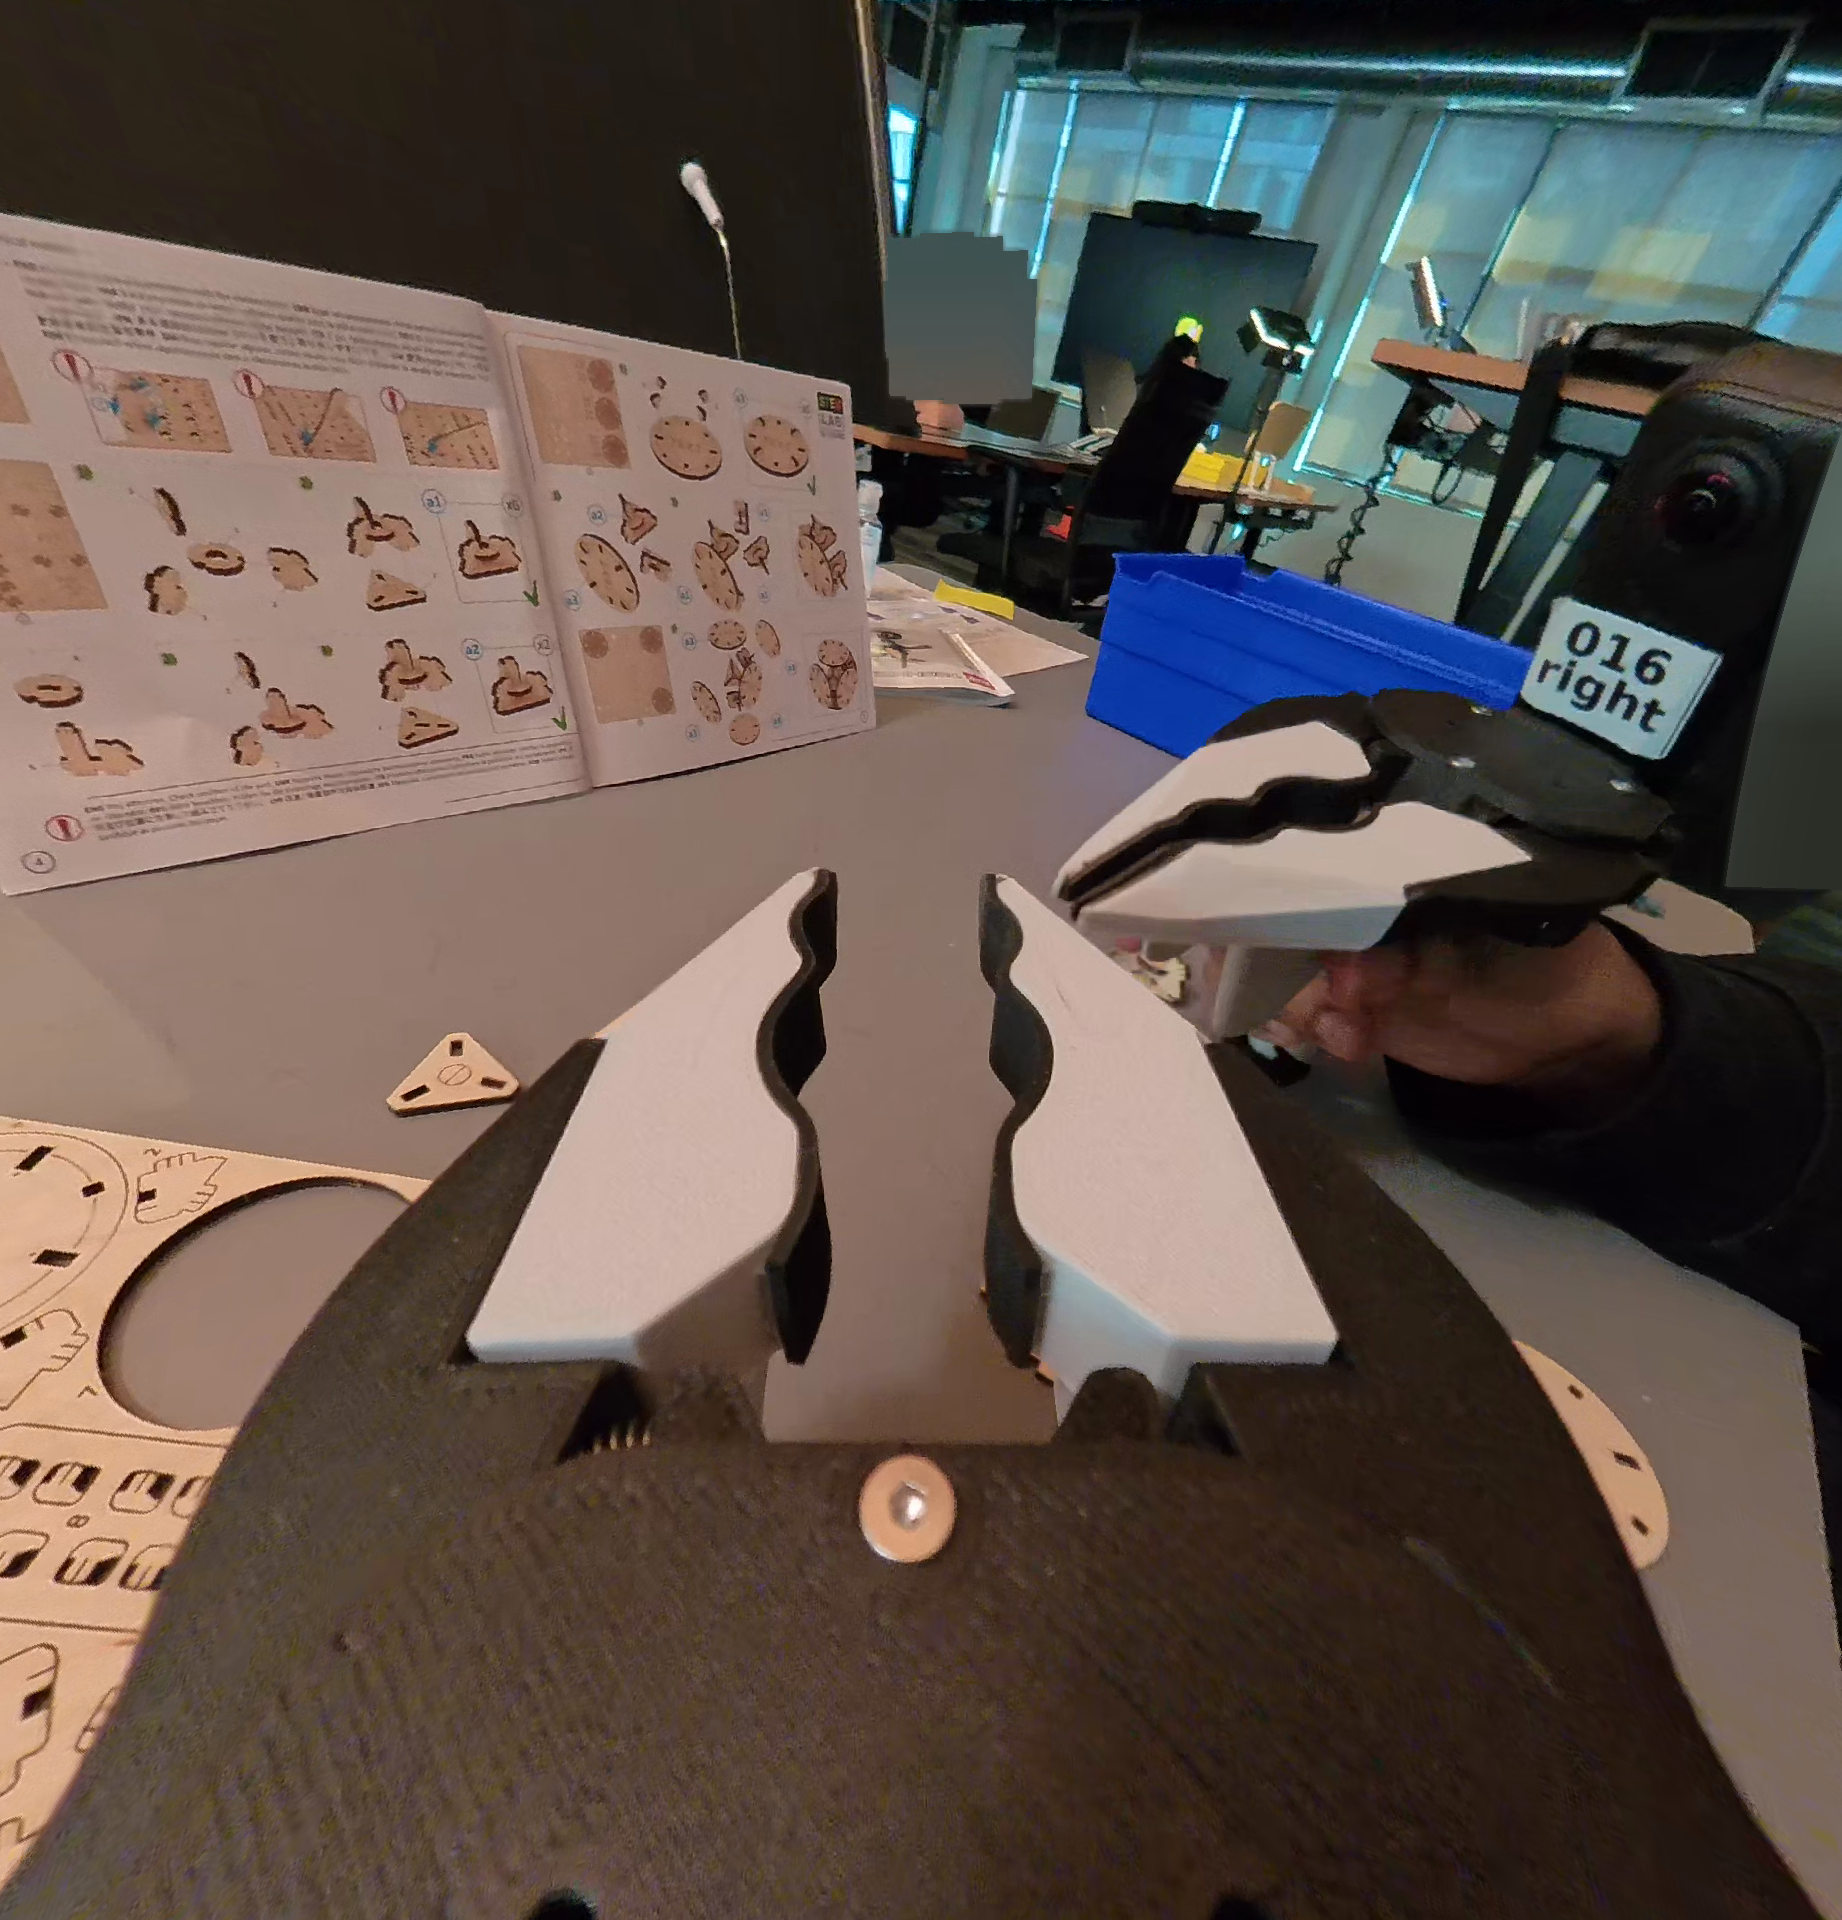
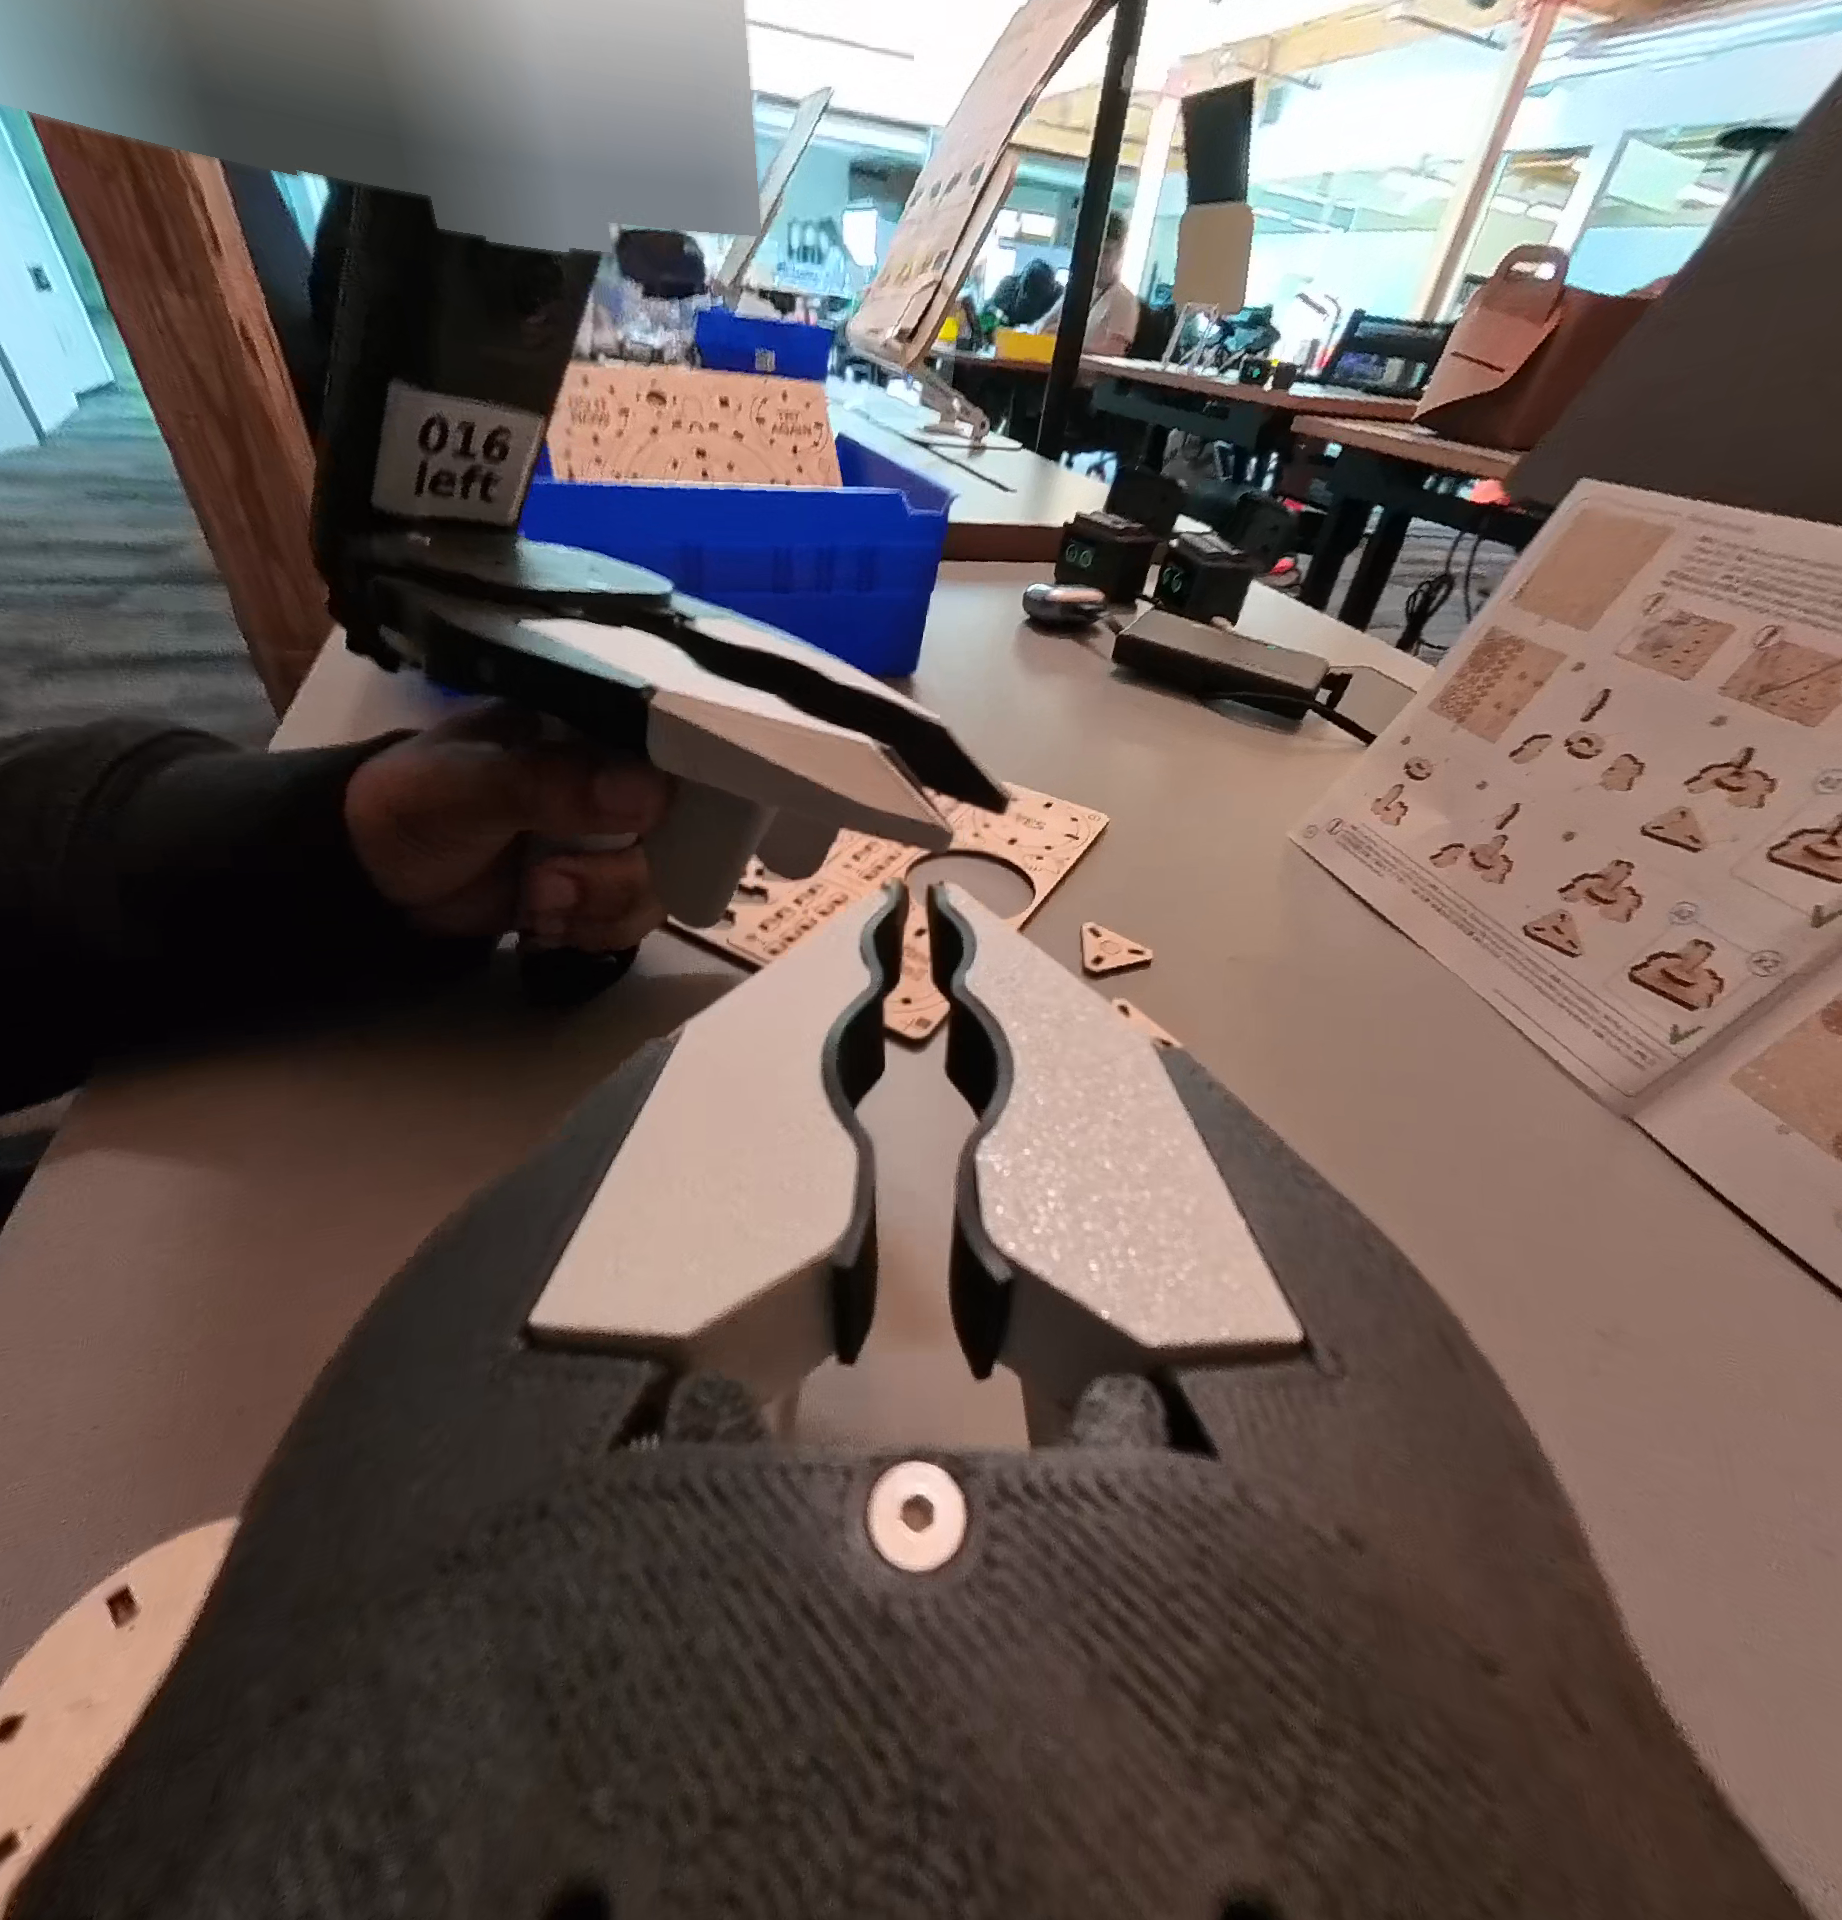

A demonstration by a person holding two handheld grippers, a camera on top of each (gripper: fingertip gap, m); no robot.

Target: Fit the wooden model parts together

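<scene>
Tongs (image 1: 906, 883) parted, plywood triangle (image 1: 452, 1075), perforated sheet (image 1: 55, 1299)

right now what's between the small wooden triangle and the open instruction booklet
Nothing but a bare stretch of grey table lies between the small wooden triangle and the open instruction booklet. Both wrist views show it.

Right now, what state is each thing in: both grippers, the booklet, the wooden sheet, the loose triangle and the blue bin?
Left gripper: open, empty, above the table.
Right gripper: shut, nothing visible between its fingers.
Booklet: open, propped up.
Wooden sheet: flat, round piece already out.
Triangle: loose, flat on the table.
Blue bin: upright, holding another wooden sheet.
</scene>
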